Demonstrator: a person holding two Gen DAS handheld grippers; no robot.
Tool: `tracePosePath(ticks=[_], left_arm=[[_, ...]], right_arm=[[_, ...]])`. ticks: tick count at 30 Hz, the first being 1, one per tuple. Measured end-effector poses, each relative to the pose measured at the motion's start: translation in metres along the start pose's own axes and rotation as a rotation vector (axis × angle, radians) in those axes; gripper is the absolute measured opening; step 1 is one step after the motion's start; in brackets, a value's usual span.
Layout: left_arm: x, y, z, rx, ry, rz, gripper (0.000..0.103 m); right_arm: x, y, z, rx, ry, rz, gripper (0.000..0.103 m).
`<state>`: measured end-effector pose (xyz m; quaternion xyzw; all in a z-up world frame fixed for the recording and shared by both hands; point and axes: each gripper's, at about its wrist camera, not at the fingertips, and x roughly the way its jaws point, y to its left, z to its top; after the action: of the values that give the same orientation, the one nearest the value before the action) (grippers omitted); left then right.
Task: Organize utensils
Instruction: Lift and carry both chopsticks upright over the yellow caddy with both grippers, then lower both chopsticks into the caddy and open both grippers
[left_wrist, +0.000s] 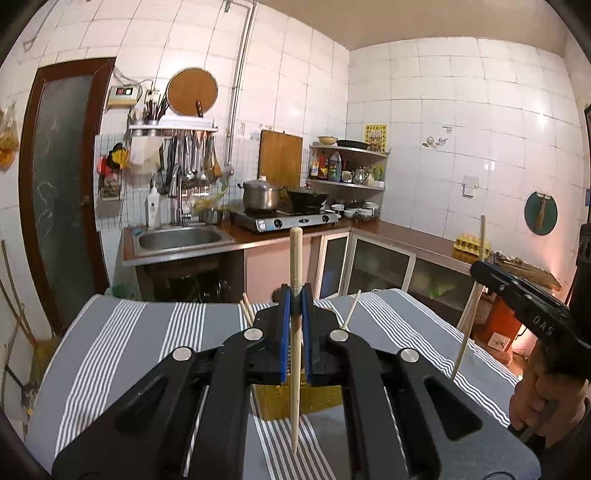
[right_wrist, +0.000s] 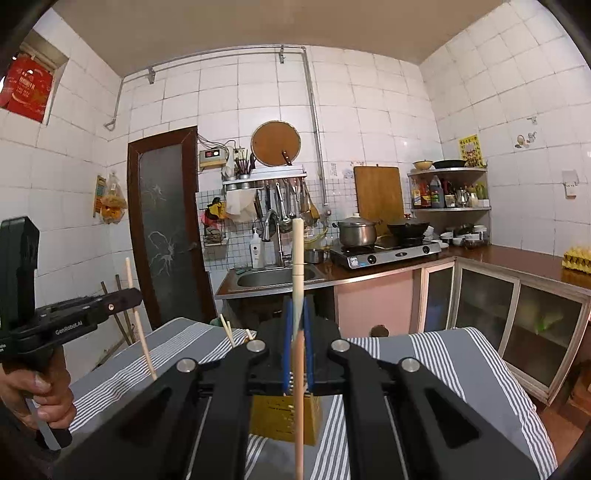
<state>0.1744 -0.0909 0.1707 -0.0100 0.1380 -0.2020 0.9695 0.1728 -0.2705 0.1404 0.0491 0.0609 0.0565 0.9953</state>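
Black linkage arms fill the bottom of the left wrist view, leading to the left gripper (left_wrist: 295, 295), whose blue-padded jaws are clamped on one pale wooden chopstick (left_wrist: 295, 339) standing nearly upright, thick end up, thin tip hanging above the table (left_wrist: 129, 332). A grey cloth with white stripes covers that table. Under the jaws sits a yellow box-shaped holder (left_wrist: 317, 398); two chopstick ends (left_wrist: 246, 308) poke up left of the jaws and one thin stick (left_wrist: 351, 308) to the right. At the right edge a hand (left_wrist: 535, 402) grips the handle of the right gripper (left_wrist: 480, 271), which holds a second chopstick (left_wrist: 469, 310) slanted.

Seen from the right wrist, the right gripper (right_wrist: 297, 314) likewise pinches one round, smooth chopstick (right_wrist: 298, 350) upright above the yellow holder (right_wrist: 273, 417). At left, the other hand (right_wrist: 44, 391) carries the left gripper (right_wrist: 133, 295) with its stick (right_wrist: 142, 336) tilted.
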Motion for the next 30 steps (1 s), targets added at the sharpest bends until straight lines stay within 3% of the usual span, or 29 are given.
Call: tracePosePath(ticks=[13,30], left_arm=[[0.024,0.010,0.021,-0.004,-0.011,-0.020,0.004],[0.081,0.025,0.051,-0.017,-0.030,-0.044,0.004]], right_arm=[[0.031,0.006,0.019,-0.004,-0.017,0.001,0.006],[0.106,0.006,0.041,0.019,-0.056,0.010,0.006]])
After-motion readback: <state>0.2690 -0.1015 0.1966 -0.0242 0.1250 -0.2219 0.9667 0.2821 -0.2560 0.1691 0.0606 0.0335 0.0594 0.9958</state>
